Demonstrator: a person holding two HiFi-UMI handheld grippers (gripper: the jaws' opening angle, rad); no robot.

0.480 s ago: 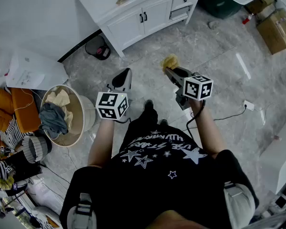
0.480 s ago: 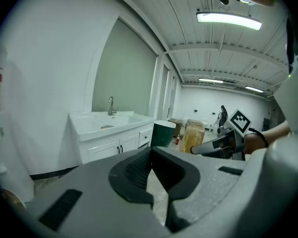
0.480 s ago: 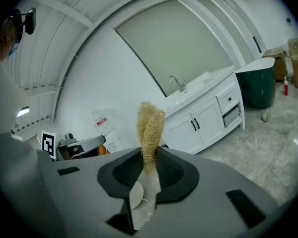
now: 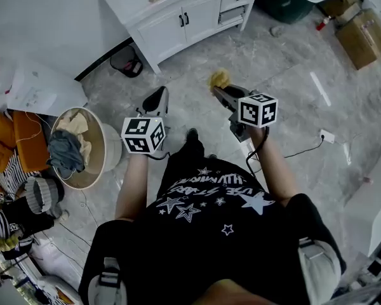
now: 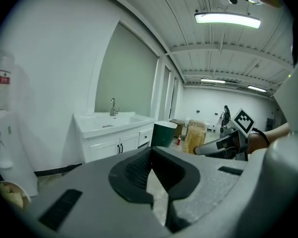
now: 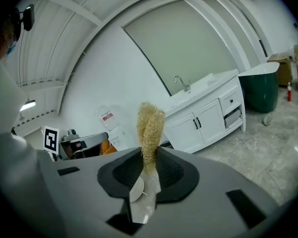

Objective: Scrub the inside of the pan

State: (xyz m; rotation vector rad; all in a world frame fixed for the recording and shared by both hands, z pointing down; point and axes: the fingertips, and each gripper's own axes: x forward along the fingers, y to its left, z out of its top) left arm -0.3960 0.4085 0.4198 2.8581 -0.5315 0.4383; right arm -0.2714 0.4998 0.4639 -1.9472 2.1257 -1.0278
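Observation:
No pan shows in any view. My right gripper (image 4: 218, 89) is held out over the grey floor, shut on a yellow fibrous scrubber (image 4: 219, 79). In the right gripper view the scrubber (image 6: 150, 125) stands upright from between the pads of the right gripper (image 6: 149, 157). My left gripper (image 4: 157, 95) is level with it on the left, shut with nothing in it. In the left gripper view the left gripper (image 5: 151, 153) has its jaws together. Both point toward a white sink cabinet (image 4: 178, 14).
A round basket of laundry (image 4: 82, 148) stands at the left by a pile of clothes. A small black bin (image 4: 128, 62) sits beside the cabinet. A dark green tub (image 4: 286, 2) and cardboard boxes (image 4: 362, 33) are at the far right. A cable and socket (image 4: 324, 135) lie on the floor.
The whole scene has slid slightly up and left in the head view. Both grippers keep the same pose, and the scrubber stays in the right one.

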